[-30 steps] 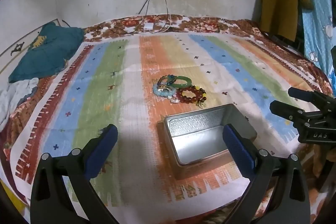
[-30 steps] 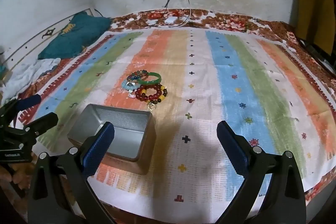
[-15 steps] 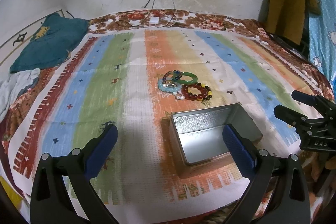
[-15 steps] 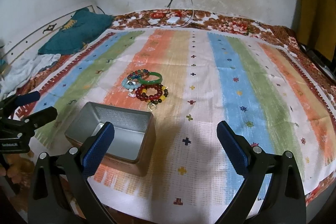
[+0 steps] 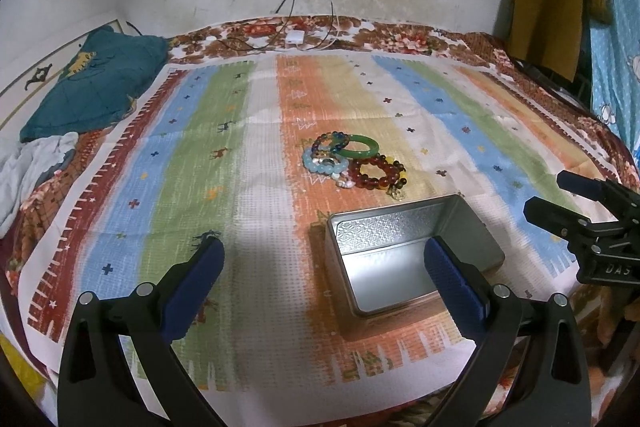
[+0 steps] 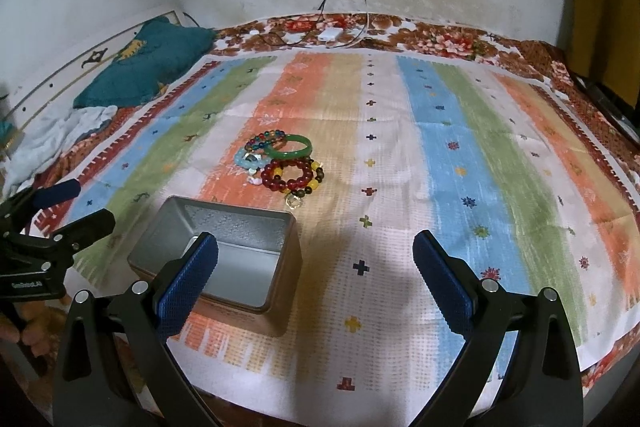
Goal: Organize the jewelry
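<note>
Silver metal, the open tin [image 5: 412,259] sits low and right of centre in the left wrist view, on the striped cloth [image 5: 240,147] that covers the bed [image 5: 400,35]; it appears empty. The jewelry lies just beyond the tin's far rim, near the middle of the frame: a green bangle [image 5: 360,146], a red bead bracelet [image 5: 376,173], a pale blue bead bracelet [image 5: 322,165] and a multicoloured bead bracelet [image 5: 330,141], overlapping in one small cluster. A small clear charm [image 6: 295,202] lies at the cluster's near edge, closest to the tin.

The left hand-held gripper [image 5: 322,285] hangs above the cloth with its blue pads spread wide, holding nothing; its right pad overlaps the tin in the frame. The right hand-held gripper [image 6: 316,279] is likewise spread and empty, its left pad over the tin's near corner.

Judgement: no piece is in the tin yet, so the step in hand is the first pick. The green bangle, rigid and lying on top at the far side, looks the easiest to take alone. Bead strands are likely to drag their neighbours, so a pinch across a single strand at the cluster's outer edge, then a slow lift, should separate them. The free hand-held gripper could steady the tin, which may slide on soft bedding.
</note>
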`<action>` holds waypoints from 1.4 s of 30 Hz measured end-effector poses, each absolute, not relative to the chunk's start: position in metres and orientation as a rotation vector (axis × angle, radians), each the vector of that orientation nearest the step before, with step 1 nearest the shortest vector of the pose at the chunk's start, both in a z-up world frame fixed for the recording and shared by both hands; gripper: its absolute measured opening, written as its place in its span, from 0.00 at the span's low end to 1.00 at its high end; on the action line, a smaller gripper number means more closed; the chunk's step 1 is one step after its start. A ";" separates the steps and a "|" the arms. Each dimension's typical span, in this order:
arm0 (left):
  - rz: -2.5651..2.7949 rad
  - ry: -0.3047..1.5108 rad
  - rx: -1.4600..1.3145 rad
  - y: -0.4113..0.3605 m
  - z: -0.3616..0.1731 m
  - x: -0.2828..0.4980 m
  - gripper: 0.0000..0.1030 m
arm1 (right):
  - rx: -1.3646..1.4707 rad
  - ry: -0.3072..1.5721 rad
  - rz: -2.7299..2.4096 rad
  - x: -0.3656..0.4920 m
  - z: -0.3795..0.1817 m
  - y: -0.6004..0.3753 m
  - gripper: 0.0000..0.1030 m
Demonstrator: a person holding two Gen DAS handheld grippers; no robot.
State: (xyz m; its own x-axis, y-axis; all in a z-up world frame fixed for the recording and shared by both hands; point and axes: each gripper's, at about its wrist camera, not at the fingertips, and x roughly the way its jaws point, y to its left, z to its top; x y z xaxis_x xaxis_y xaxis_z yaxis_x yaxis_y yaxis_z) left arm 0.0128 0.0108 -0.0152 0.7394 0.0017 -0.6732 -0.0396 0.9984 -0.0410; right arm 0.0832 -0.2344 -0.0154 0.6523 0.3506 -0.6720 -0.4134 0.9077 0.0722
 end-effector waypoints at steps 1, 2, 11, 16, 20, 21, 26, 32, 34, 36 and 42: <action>0.021 0.736 -0.054 0.012 -0.015 0.013 0.95 | -0.089 0.745 0.438 0.083 -0.015 -0.234 0.96; 0.021 0.736 -0.053 0.012 -0.015 0.013 0.95 | -0.089 0.747 0.437 0.083 -0.015 -0.234 0.96; 0.018 0.745 -0.048 0.016 -0.021 0.017 0.95 | -0.072 0.759 0.437 0.087 -0.016 -0.235 0.96; 0.019 0.743 -0.046 0.013 -0.019 0.017 0.95 | -0.067 0.767 0.451 0.088 -0.016 -0.234 0.96; 0.020 0.745 -0.047 0.011 -0.018 0.017 0.95 | -0.069 0.774 0.453 0.089 -0.017 -0.233 0.96; 0.020 0.746 -0.047 0.012 -0.019 0.017 0.95 | -0.068 0.780 0.452 0.090 -0.018 -0.233 0.96; 0.021 0.746 -0.050 0.009 -0.018 0.016 0.95 | -0.062 0.783 0.441 0.091 -0.018 -0.235 0.96; 0.021 0.746 -0.048 0.009 -0.019 0.016 0.95 | -0.065 0.775 0.427 0.093 -0.017 -0.233 0.96; 0.020 0.747 -0.045 0.009 -0.020 0.016 0.95 | -0.062 0.776 0.425 0.095 -0.017 -0.234 0.96; 0.019 0.747 -0.044 0.010 -0.020 0.016 0.95 | -0.063 0.779 0.424 0.096 -0.017 -0.233 0.96; 0.021 0.761 -0.020 0.007 -0.023 0.021 0.95 | -0.069 0.783 0.430 0.102 -0.016 -0.230 0.96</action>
State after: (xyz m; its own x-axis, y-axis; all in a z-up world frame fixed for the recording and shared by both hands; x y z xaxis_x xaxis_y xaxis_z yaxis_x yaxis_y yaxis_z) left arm 0.0211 0.0068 -0.0228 0.7242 0.0117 -0.6895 -0.0259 0.9996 -0.0102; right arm 0.1022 -0.2298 -0.0159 0.6270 0.3497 -0.6961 -0.4002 0.9112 0.0973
